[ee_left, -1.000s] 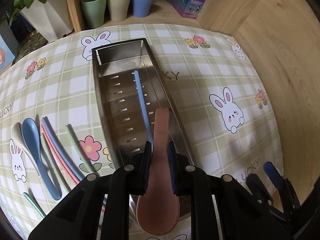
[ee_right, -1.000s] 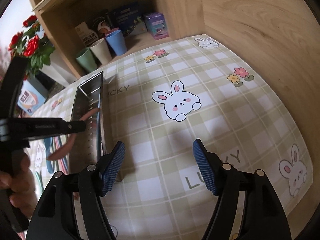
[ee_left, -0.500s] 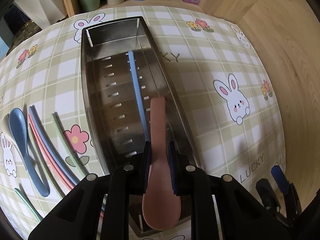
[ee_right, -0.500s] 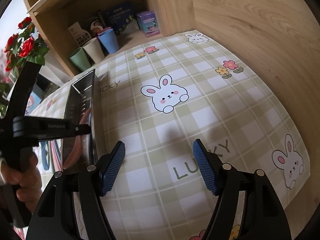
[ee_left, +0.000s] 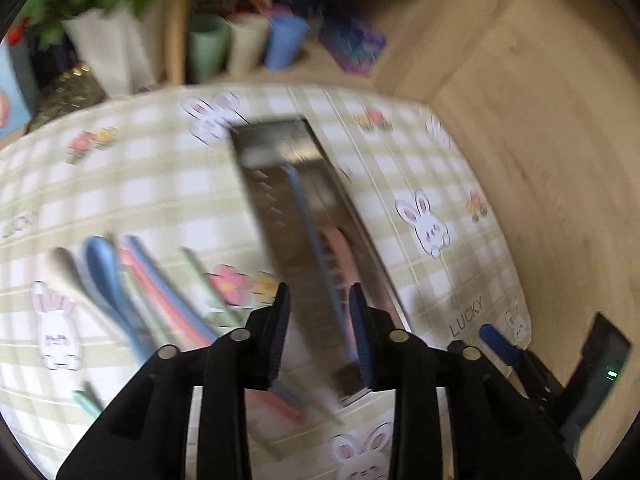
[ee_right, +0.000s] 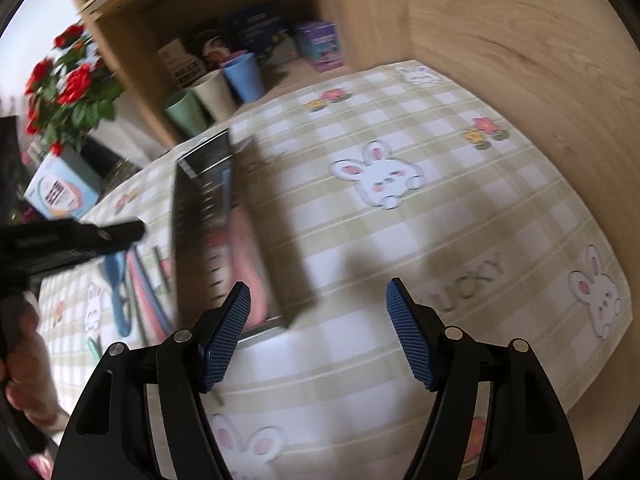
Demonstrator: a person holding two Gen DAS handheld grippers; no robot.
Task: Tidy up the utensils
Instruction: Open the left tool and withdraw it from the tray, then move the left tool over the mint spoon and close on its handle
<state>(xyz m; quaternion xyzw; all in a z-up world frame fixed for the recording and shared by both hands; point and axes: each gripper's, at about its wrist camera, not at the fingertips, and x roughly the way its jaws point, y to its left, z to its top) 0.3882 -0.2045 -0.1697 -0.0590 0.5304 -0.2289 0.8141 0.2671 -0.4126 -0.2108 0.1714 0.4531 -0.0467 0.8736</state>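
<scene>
With the left gripper [ee_left: 320, 334] just opened and empty above the pink spoon [ee_left: 340, 256] in the steel tray [ee_left: 276, 148] and the right gripper [ee_right: 318, 334] gaping idle, a hasty sweep risked scattering the loose utensils [ee_left: 132, 280].

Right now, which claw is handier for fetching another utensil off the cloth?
Left, probably. The left claw is empty beside the loose utensils; the right claw hangs beyond the tray.
</scene>
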